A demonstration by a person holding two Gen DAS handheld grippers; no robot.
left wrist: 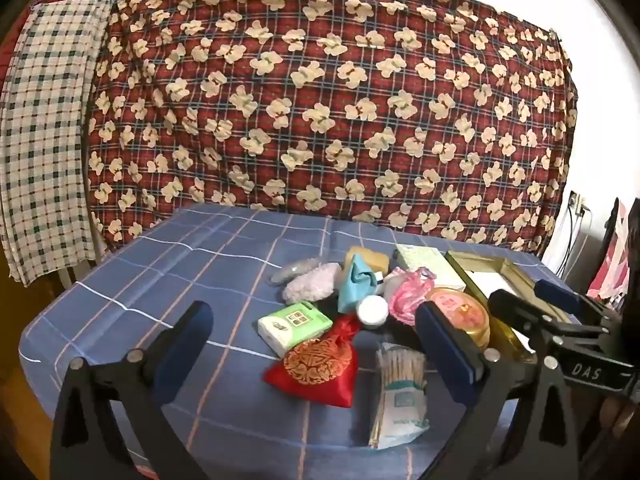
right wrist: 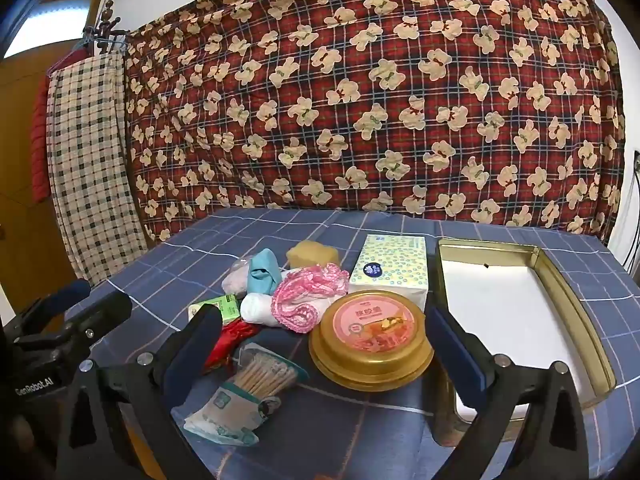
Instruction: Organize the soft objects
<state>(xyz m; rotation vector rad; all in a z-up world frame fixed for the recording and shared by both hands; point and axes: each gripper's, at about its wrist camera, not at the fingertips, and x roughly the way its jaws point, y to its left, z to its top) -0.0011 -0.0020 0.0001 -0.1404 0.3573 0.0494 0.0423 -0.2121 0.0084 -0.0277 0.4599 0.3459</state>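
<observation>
A heap of small items lies on the blue checked tablecloth [left wrist: 120, 280]. In the left wrist view I see a red embroidered pouch [left wrist: 316, 364], a green tissue pack [left wrist: 294, 322], a teal cloth bag [left wrist: 354, 280], a fluffy lilac puff [left wrist: 308, 286] and a pink mesh bag [left wrist: 408, 292]. My left gripper [left wrist: 312, 344] hovers open over the red pouch, holding nothing. My right gripper [right wrist: 324, 344] hangs open above the round gold tin [right wrist: 372, 344], also with nothing in it. The pink mesh bag [right wrist: 308, 292] and teal bag [right wrist: 262, 272] lie behind it.
A gold rectangular tray [right wrist: 572, 312] with a white bottom sits at the right. A tissue box [right wrist: 392, 268], a yellow sponge [right wrist: 314, 256], a white jar [left wrist: 372, 310] and a bag of cotton swabs [right wrist: 248, 392] lie among the items. A patterned quilt [left wrist: 320, 100] hangs behind the table.
</observation>
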